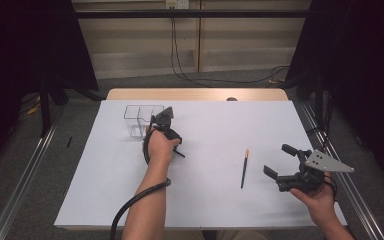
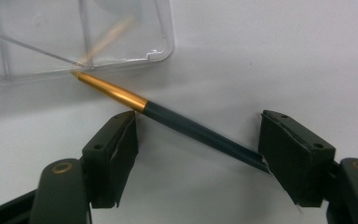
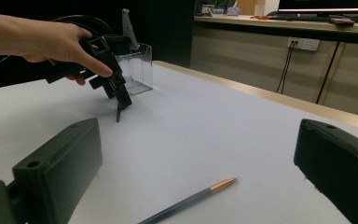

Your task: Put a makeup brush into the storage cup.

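The left gripper [image 1: 163,121] is held low over the far left of the table [image 1: 210,200], the forearm stretched forward and the hand wrapped over its body, the nose tipped down toward a clear plastic box [image 1: 139,119]. In the left gripper view its fingers [image 2: 116,149] stand apart with a dark pen [image 2: 191,130] lying slantwise between them; the pen's back end meets the right finger, though whether it is pinched or only resting there is hard to tell. The pen's gold tip sits at the rim of the box.

The right gripper [image 1: 281,161] is held near the right edge, palm up beneath it, fingers spread wide and bearing nothing. A second pen [image 1: 244,169] lies flat on the white sheet just left of it.

The table is covered in white, with a wooden edge at the far side. Beyond it are a pale wall, hanging cables and dark curtains.
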Demonstrator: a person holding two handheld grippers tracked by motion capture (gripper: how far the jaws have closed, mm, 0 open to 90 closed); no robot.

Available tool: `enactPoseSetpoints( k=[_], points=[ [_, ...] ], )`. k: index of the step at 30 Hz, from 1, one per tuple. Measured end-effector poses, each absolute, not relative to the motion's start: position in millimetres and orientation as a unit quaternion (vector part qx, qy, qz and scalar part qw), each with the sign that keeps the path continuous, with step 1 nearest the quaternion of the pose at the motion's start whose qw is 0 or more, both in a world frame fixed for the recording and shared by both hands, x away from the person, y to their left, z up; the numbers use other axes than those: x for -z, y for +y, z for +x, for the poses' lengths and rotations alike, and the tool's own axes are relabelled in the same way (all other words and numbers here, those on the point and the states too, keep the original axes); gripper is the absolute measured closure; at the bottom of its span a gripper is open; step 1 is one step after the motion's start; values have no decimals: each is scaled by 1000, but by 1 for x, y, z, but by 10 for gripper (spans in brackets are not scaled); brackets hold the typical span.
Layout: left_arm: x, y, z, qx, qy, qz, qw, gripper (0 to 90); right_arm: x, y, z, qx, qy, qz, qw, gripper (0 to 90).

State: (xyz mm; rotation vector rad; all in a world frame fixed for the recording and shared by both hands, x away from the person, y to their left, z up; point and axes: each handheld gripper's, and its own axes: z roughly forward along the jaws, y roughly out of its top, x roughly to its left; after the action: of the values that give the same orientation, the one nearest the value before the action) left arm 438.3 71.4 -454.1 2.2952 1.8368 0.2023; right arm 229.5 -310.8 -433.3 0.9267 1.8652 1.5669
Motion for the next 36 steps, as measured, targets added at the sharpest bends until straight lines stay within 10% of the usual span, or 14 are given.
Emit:
enactPoseSetpoints(
  k=[36],
  points=[
    [445, 97, 422, -28, 588, 805, 77, 832, 434, -307, 231, -578, 692, 342, 264, 5]
  ],
)
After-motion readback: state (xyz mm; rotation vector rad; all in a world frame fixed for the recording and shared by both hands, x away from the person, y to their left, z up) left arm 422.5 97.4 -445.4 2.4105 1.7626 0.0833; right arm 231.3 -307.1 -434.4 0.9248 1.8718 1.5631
